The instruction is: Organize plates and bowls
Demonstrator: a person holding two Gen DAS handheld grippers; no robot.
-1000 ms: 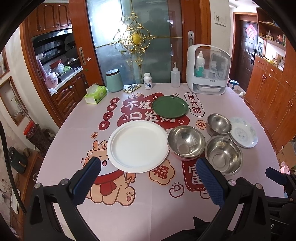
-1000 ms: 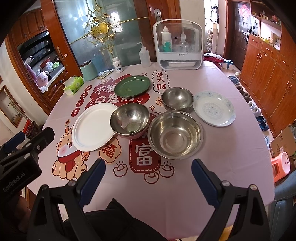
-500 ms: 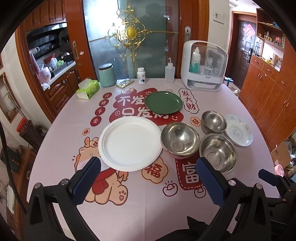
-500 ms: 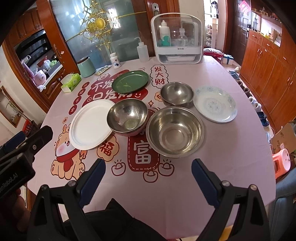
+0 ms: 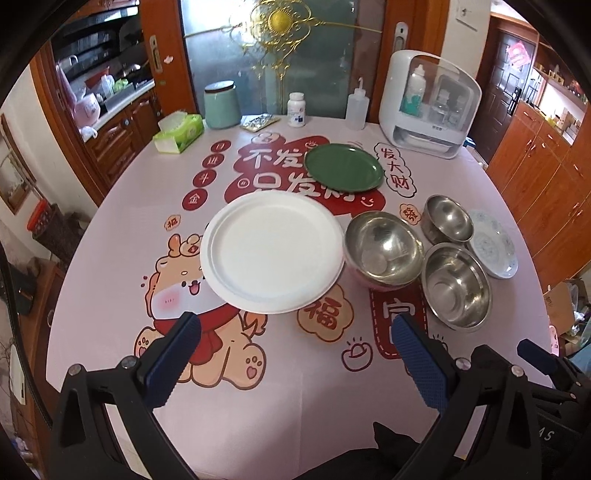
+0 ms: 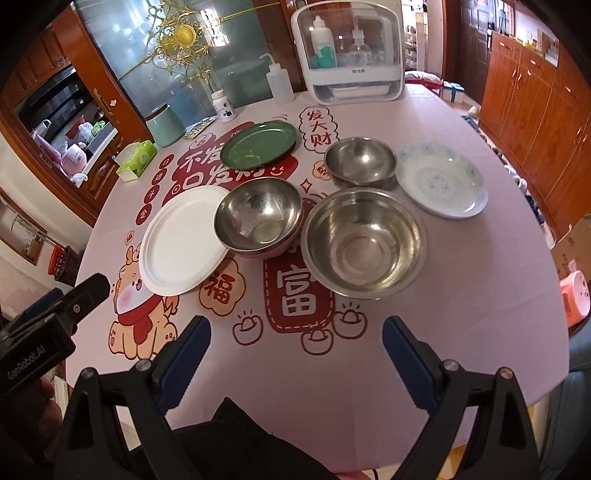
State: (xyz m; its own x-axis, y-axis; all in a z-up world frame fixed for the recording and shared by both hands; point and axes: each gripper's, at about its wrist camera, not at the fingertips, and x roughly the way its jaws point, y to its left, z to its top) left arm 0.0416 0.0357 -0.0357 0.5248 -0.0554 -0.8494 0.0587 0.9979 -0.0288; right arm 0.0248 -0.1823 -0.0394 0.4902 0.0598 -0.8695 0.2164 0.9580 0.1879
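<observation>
Wood-panelled room: orange-brown cabinets (image 6: 535,107) along the right wall, a frosted glass door with a gold ornament (image 5: 280,22) behind, a kitchen counter (image 5: 110,99) off to the left. In the middle, a round table under a pink tablecloth (image 5: 122,240) printed with red characters and a cartoon dog (image 5: 184,291).

Along the far edge: green tissue box (image 5: 179,132), mint canister (image 5: 221,104), small white pill bottle (image 5: 296,109), squeeze bottle (image 5: 356,107), white cabinet-style case with a clear lid (image 5: 430,101) holding bottles.

Spread out singly, nothing stacked:
- white plate (image 5: 271,251), left of centre, rim touching the pink-bottomed steel bowl (image 5: 384,248).
- green plate (image 5: 343,168), farther back, on the red print.
- large steel bowl (image 6: 364,242), nearest on the right, just beside the pink-bottomed one.
- small steel bowl (image 6: 360,160) behind it, its rim against the blue-patterned plate (image 6: 439,179) at far right.

Left gripper (image 5: 295,350) held above the near table edge, blue-padded fingers (image 5: 173,363) spread wide, nothing between. Right gripper (image 6: 295,356) likewise released and bare, facing the large steel bowl from the near edge.
</observation>
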